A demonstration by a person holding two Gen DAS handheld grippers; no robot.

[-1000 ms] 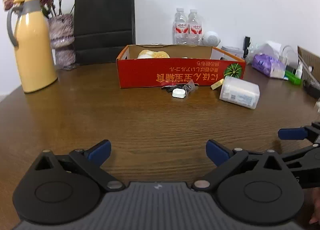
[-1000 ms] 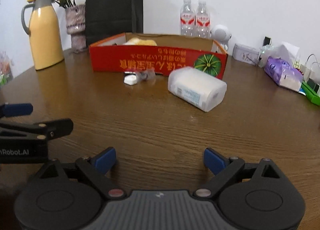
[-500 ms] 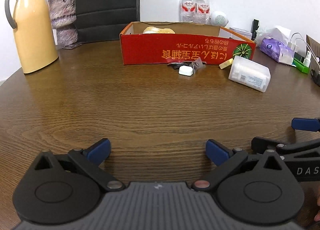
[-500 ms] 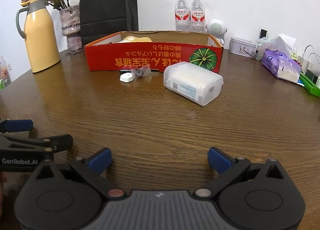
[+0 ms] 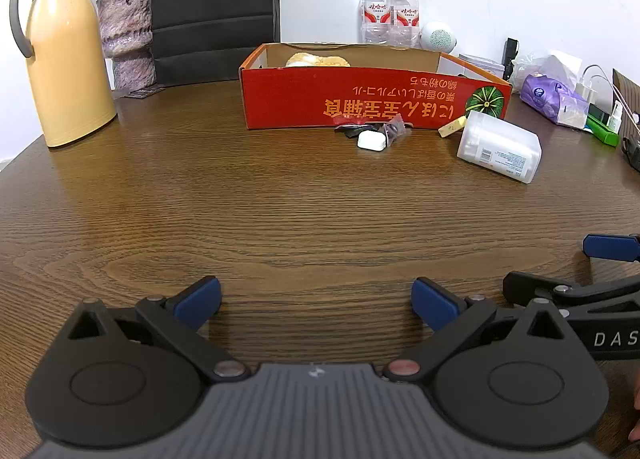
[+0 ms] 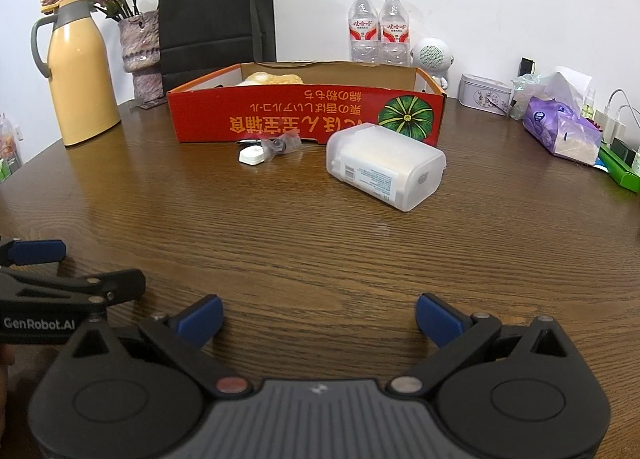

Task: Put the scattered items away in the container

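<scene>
You are holding your right gripper (image 6: 319,313) with jaws that have just been opening wide, nothing between them; your left gripper (image 5: 316,297) is gaping empty too. The plastic tub (image 6: 384,168) is lying beside the red box (image 6: 304,119), awaiting pickup.

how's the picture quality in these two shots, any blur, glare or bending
Left wrist view: sharp, evenly lit; the fisheye bows the table edge and darkens the corners; soft sheen on the wood. Right wrist view: equally sharp; the red box bulges slightly, and the plastic container casts only a faint shadow.
</scene>
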